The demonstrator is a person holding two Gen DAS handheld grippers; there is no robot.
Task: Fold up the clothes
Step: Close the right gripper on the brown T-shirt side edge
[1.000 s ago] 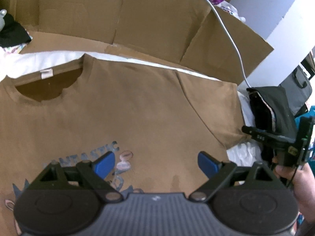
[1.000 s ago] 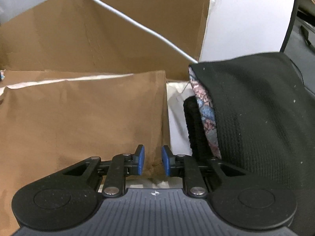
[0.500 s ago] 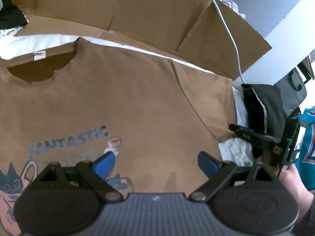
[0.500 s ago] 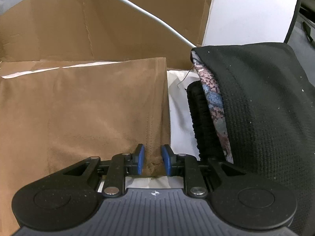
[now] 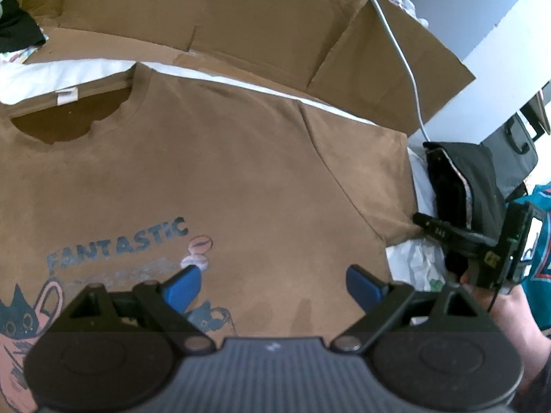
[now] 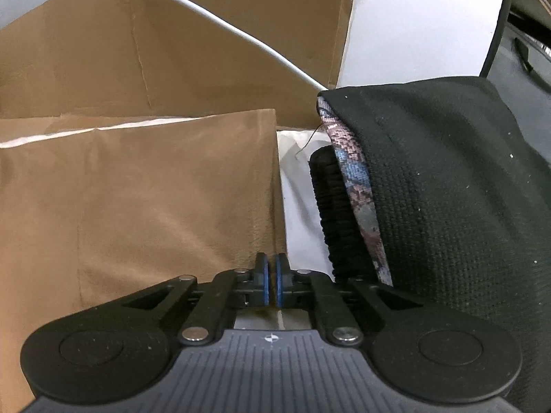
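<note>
A brown T-shirt (image 5: pixel 224 172) with a "FANTASTIC" cartoon print lies flat, front up, collar at the far left. My left gripper (image 5: pixel 273 284) hovers open over its chest, with nothing between the blue pads. In the left wrist view my right gripper (image 5: pixel 418 218) reaches in from the right, its tip at the bottom corner of the shirt's right sleeve. In the right wrist view, the right gripper (image 6: pixel 271 282) has its jaws together, pinching the sleeve hem (image 6: pixel 265 241) of the brown T-shirt (image 6: pixel 137 189).
Cardboard panels (image 5: pixel 258 17) wall off the far side, and a white cable (image 5: pixel 406 69) crosses them. A folded black garment pile (image 6: pixel 430 189) sits right beside the sleeve. White sheet (image 5: pixel 51 75) shows around the shirt. A person's hand (image 5: pixel 509 313) holds the right gripper.
The right gripper's pads, slightly apart around the sleeve hem, have closed together on it. The left gripper stays open, and its view has tipped a little toward the print.
</note>
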